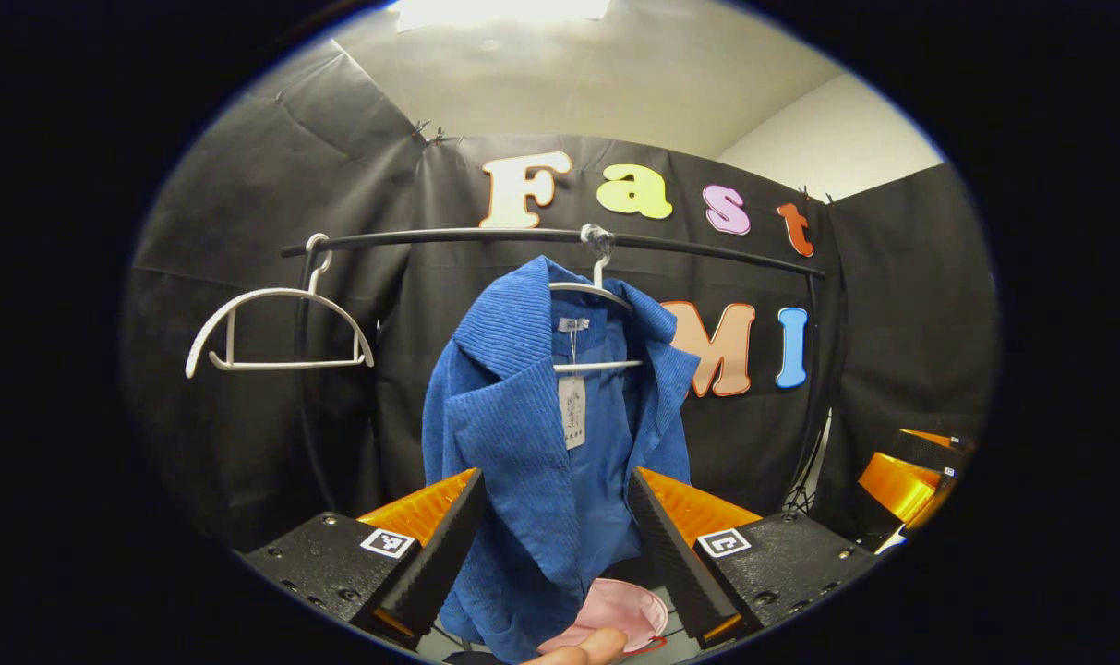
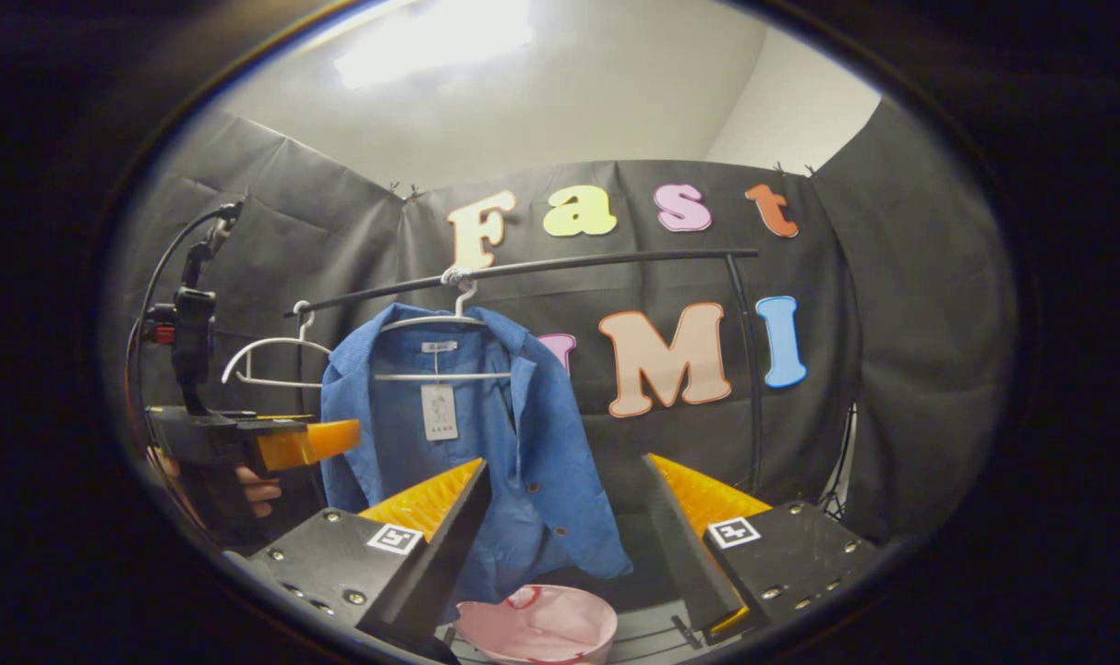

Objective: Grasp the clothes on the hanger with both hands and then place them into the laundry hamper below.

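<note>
- Ceiling light (image 1: 499,11) blazes at twelve o'clock in the left gripper view, blown out white.
- In the right gripper view the ceiling panel (image 2: 435,42) glares at eleven o'clock, hazing the ceiling around it.
- Fisheye bends the clothes rail (image 1: 560,238) into an arc.
- Blue jacket (image 2: 472,434) evenly lit, sharp at centre.
- Edges soften and darken toward the rim; black cloth swallows shadows.
</note>
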Demonstrator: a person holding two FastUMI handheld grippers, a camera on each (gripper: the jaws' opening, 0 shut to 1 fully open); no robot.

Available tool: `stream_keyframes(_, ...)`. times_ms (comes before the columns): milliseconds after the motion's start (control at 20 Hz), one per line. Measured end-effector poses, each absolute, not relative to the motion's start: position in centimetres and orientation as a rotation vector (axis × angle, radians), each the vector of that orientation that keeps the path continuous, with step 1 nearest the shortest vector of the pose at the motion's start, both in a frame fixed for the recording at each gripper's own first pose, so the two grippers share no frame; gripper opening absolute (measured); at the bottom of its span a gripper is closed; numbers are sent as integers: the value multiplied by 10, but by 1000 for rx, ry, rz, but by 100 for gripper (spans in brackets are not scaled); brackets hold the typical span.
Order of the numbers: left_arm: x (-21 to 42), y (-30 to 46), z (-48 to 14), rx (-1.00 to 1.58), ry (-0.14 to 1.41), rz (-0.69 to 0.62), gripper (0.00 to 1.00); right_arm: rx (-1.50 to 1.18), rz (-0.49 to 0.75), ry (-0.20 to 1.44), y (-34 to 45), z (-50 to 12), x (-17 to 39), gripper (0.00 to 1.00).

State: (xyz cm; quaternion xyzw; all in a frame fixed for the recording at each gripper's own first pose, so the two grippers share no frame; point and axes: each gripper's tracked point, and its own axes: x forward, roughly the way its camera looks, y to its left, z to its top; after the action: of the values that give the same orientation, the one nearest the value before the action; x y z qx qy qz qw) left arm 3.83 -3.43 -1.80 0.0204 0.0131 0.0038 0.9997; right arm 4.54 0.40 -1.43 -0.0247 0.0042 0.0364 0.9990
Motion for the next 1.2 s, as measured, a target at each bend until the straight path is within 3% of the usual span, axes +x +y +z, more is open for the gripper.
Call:
stream_keyframes(300,61,-15,-15,93,-10,139,97,-13,84,31,5,-28,69,92)
stream_keyframes(400,70,1,-13,88,-20,216,96,-4,101,44,15,-34,82,96)
stream_keyframes(450,75,4,-13,79,-19,236,96,-1,109,49,18,-37,87,92)
stream_keyframes(700,101,13,-24,56,4,255,93,-13,150,60,40,-43,115,96)
stream_keyframes(750,107,12,-23,40,-2,232,92,-23,169,46,50,-43,126,92)
stream_keyframes(800,114,8,-23,17,-5,191,92,-34,187,37,58,-43,137,96)
stream_keyframes(1150,121,25,-10,-37,-21,85,11,-49,204,42,69,-51,217,93)
stream_keyframes(1200,118,21,-13,-29,-1,50,10,-51,197,51,67,-53,229,96)
